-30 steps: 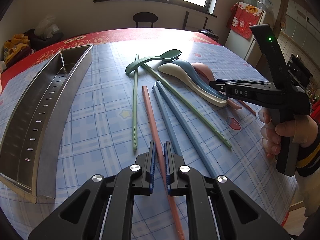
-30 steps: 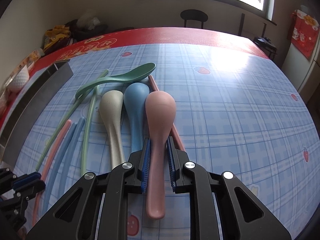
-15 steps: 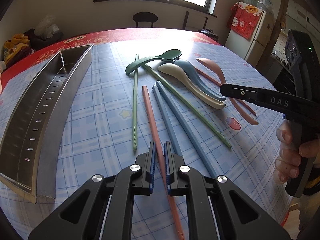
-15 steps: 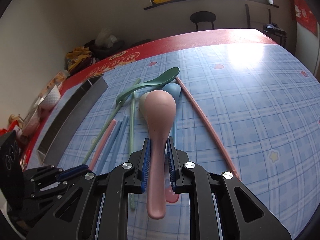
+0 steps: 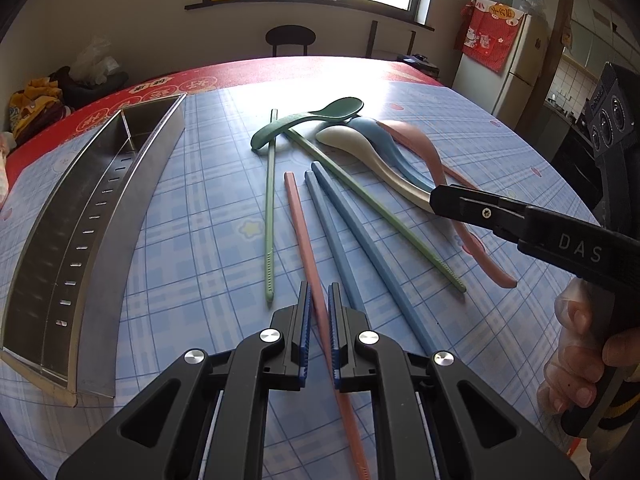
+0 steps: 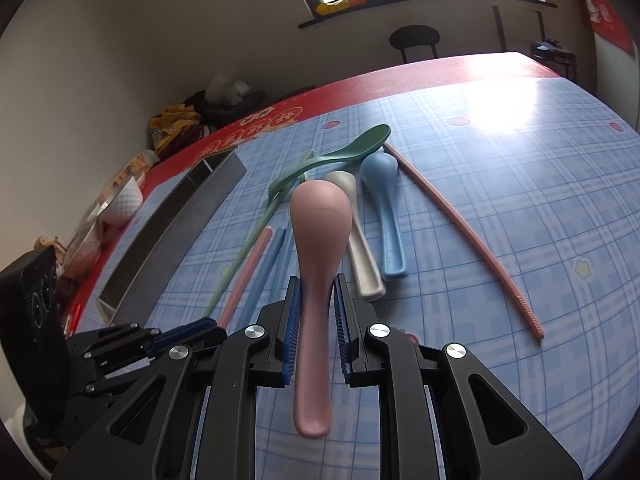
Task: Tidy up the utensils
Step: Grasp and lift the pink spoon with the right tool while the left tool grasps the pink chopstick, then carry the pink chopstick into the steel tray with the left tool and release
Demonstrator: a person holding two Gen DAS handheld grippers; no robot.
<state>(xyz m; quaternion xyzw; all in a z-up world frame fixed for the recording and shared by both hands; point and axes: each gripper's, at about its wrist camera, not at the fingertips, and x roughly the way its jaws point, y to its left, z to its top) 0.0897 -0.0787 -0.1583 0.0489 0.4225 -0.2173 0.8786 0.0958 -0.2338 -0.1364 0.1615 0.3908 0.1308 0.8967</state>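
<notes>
Left wrist cam: four spoons (green, cream, blue, pink) and five chopsticks showing, two green, two blue, one pink. Left gripper point(image 5: 318, 304) was clamped on the pink chopstick point(image 5: 301, 232), beside the steel tray point(image 5: 100, 240).

Right wrist cam: right gripper point(image 6: 316, 300) squeezed the matte pink spoon point(image 6: 318, 232), raised off the tablecloth point(image 6: 500, 208).

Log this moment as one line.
left gripper: shut on pink chopstick | right gripper: shut on pink spoon, lifted | metal tray: empty
</notes>
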